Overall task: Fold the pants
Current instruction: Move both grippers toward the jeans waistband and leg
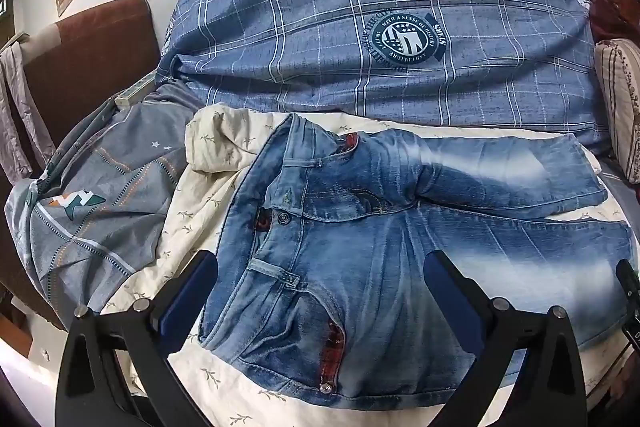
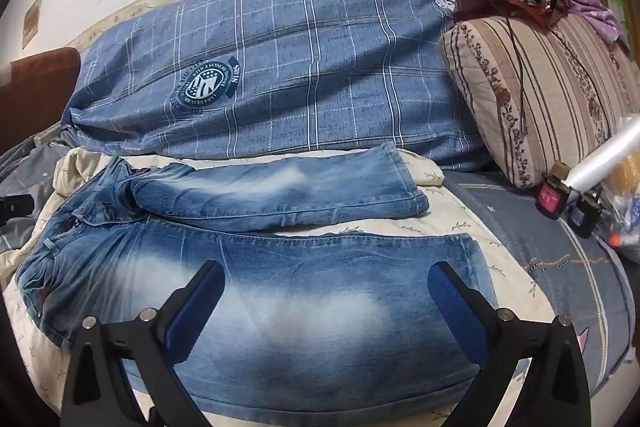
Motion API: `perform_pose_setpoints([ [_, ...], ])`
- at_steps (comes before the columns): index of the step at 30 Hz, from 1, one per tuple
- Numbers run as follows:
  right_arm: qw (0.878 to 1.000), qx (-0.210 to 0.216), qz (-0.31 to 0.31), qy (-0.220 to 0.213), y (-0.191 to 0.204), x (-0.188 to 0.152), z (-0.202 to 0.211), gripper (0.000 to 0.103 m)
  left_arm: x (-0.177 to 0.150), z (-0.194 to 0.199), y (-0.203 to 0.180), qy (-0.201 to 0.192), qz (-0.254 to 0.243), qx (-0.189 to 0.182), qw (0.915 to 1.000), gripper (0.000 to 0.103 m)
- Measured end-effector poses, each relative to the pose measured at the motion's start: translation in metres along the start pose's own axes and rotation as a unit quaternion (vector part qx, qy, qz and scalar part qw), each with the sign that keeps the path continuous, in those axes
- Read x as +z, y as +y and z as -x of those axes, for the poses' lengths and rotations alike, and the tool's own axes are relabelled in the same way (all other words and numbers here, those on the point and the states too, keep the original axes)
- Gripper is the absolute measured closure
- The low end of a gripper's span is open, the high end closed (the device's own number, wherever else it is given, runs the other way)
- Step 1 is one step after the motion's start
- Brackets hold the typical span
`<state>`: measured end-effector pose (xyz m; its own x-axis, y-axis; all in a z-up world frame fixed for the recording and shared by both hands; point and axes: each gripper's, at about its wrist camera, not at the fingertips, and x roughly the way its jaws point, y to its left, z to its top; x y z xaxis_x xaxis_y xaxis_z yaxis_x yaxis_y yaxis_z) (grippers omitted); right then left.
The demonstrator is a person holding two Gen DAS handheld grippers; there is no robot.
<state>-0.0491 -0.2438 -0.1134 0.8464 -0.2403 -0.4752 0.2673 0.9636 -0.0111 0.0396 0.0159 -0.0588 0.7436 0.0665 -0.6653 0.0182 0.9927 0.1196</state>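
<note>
Both jaws wide open, nothing between: left gripper (image 1: 320, 275) over waistband, right gripper (image 2: 326, 281) over near leg. 1 blue plaid duvet (image 2: 304, 67) at back. 1 pr faded blue denim jeans (image 1: 360, 227) flat on cream leaf-print quilt (image 1: 192, 211), 2 legs spread right. 1 striped floral cushion (image 2: 540, 99).

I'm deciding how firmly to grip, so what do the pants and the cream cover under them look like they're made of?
The pants look like denim: faded blue twill with whitened patches, heavy topstitched seams and a metal waist button, so probably stiff and thick. The cream cover looks like soft quilted cotton with a leafy sprig print; its puffy, rumpled edge suggests padding, though the fibre can't be told.
</note>
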Motion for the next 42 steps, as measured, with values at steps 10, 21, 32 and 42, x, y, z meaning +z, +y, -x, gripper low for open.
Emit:
perform_pose_setpoints([
  [10,1.0,0.0,-0.002,0.011,-0.001,-0.001,-0.008,0.0,0.001,-0.006,0.003,0.004,-0.003,0.0,1.0,0.001],
  [21,1.0,-0.002,-0.006,0.012,-0.005,-0.002,-0.011,0.0,0.002,-0.014,0.007,0.007,0.0,0.002,1.0,0.001],
  [32,1.0,-0.001,-0.013,0.012,-0.01,0.016,-0.015,0.0,0.009,-0.02,0.006,0.001,-0.01,0.009,0.9999,0.001],
  [42,0.999,0.0,-0.041,0.016,-0.027,0.088,-0.054,0.0,0.034,-0.048,0.011,-0.001,-0.014,0.013,0.9998,0.001],
])
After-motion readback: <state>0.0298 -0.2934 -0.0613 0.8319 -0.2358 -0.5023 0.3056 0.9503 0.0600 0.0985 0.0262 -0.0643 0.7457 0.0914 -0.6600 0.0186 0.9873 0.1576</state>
